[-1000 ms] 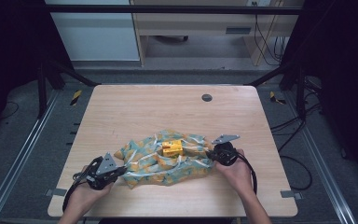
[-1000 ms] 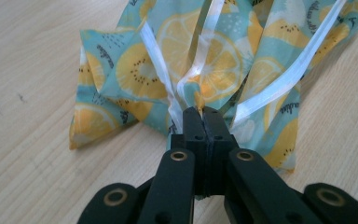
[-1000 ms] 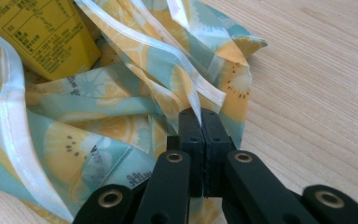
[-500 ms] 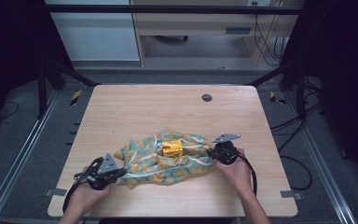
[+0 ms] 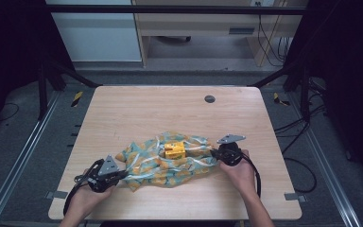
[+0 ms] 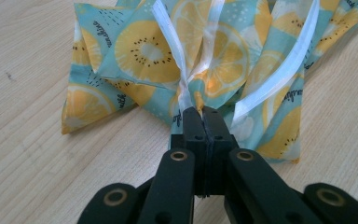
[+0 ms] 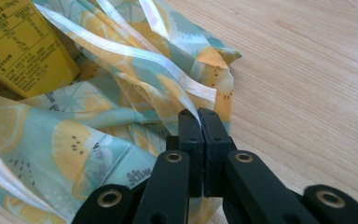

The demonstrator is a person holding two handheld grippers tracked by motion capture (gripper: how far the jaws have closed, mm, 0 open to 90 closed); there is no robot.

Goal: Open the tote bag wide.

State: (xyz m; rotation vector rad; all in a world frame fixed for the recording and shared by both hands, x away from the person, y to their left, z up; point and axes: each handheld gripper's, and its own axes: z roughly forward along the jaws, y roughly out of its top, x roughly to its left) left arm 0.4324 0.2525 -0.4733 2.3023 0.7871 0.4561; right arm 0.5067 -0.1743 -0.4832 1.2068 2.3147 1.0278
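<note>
Looking down from the high view, the fruit-print bag (image 5: 163, 163) is lying crumpled near the front of the wooden surface (image 5: 170, 113), a yellow box (image 5: 174, 150) sitting on it, left claw (image 5: 119, 175) and right claw (image 5: 213, 153) pulling at opposite ends. Left gripper view is showing jaws pinching the bag's white drawstring (image 6: 182, 91) tight. Right gripper view is catching the box's printed label, jaws clamping the bag's white-taped edge (image 7: 186, 91).

Crumpled teal citrus-print bag (image 5: 170, 163) on the wooden table's near half; yellow box (image 5: 174, 150) on top
</note>
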